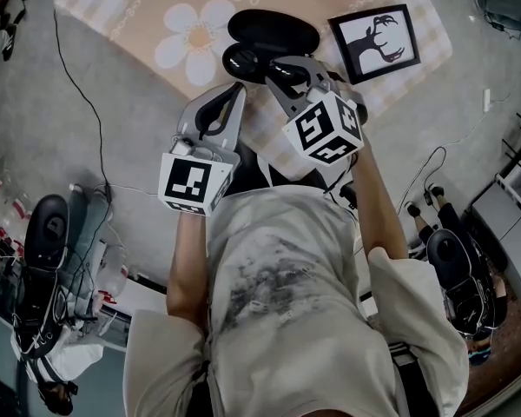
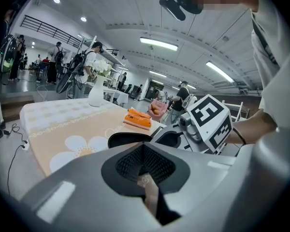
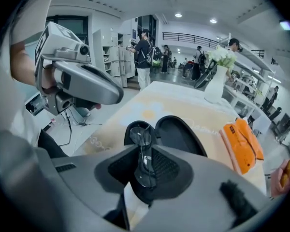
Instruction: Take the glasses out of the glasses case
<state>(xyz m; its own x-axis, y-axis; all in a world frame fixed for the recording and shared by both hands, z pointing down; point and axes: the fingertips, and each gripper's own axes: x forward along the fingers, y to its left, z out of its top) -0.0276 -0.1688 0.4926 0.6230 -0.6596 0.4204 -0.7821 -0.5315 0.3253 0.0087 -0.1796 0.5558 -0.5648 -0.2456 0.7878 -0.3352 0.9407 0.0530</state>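
The black glasses case point(image 1: 274, 31) lies open on the flower-print tablecloth, its lid point(image 3: 180, 135) beside its base point(image 3: 131, 129). My right gripper point(image 3: 142, 172) is shut on the dark-framed glasses point(image 3: 143, 151), which stand on edge between its pads, one lens over the case's base. From the head camera, that gripper point(image 1: 274, 68) reaches in at the near side of the case. My left gripper point(image 1: 236, 90) hangs by the table's near edge, left of the right one. Its jaws point(image 2: 146, 178) are shut with nothing between them. The case point(image 2: 129, 138) shows beyond it.
A framed deer silhouette picture point(image 1: 378, 42) lies right of the case. An orange box point(image 3: 241, 145) and a white vase with flowers point(image 3: 214, 87) stand farther along the table. Cables run over the floor on the left point(image 1: 78, 85). People stand in the room behind.
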